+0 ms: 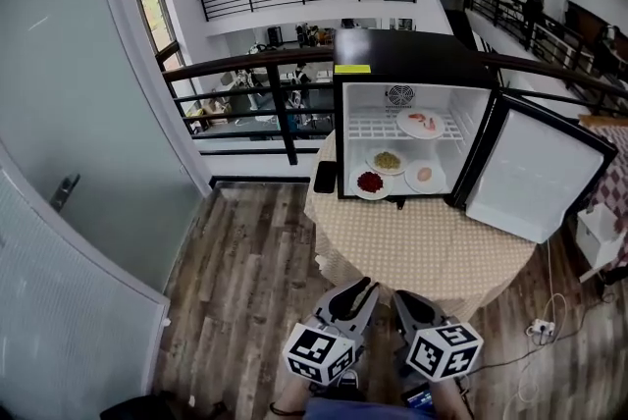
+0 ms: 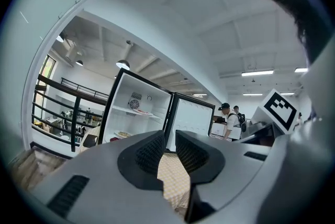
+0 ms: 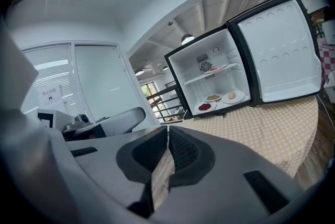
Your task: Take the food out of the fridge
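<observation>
Top-shelf food (image 1: pixel 424 122) too small to ID

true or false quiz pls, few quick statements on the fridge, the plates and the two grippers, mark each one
1. The fridge has its door open. True.
2. Three plates sit on the upper shelf. False: one plate sits there; three others, among them the red-food plate, lie on the fridge floor.
3. The left hand-held gripper carries a plate. False: it is shut and empty.
4. The fridge stands on a cloth-covered table. True.
5. The right hand-held gripper is shut and empty. True.
</observation>
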Demonstrator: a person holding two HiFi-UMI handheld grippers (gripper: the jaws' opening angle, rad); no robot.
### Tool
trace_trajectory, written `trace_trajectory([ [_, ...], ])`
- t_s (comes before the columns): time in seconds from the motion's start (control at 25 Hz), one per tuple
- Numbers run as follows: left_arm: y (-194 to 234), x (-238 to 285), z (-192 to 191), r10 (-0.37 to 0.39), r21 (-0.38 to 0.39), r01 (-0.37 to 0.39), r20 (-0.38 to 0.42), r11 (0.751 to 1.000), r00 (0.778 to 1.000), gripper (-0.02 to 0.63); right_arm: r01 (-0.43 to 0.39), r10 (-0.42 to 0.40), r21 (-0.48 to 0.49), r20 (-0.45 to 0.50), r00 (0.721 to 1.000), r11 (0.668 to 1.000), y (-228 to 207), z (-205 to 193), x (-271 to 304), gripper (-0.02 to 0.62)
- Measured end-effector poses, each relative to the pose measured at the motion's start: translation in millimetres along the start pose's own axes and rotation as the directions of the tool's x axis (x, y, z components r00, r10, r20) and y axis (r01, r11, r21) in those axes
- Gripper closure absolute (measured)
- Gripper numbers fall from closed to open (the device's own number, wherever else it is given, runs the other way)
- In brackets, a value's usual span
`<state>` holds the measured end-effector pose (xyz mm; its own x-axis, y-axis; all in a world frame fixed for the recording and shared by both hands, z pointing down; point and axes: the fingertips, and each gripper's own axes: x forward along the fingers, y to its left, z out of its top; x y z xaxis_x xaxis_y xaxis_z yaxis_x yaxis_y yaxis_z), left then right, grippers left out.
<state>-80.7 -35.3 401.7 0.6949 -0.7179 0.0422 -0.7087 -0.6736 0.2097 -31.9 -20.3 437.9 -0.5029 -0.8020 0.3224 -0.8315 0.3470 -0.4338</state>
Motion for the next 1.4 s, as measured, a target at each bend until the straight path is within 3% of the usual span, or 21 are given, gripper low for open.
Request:
trace_trajectory([
  [0.32,35,1,-6,-0.016,-0.039,0.015,-0.013,0.999,1.000,0.529,0.027,-0.027,0.023,-0.017,1.000,0.999,6,-8,26,0.572],
  [0.8,49,21,-19,-0.034,-0.059,0.031,-0.057,0.998,0.998,0.529,0.065,-0.063,0.045,-0.028,0.998,0.997,-18,1,42,0.572],
  [1.08,82,54,-25,0.025,-0.053,-0.029,-0.089,0.998,0.996,0.529,0.027,-0.024,0.055,-0.051,0.998,0.998,-44,22,85,0.572],
  [1.4,128,116,-26,0.124,0.010,-0.124,-0.141,0.992,0.982,0.528,-0.019,0.023,0.040,-0.096,0.995,0.999,-91,60,145,0.572],
])
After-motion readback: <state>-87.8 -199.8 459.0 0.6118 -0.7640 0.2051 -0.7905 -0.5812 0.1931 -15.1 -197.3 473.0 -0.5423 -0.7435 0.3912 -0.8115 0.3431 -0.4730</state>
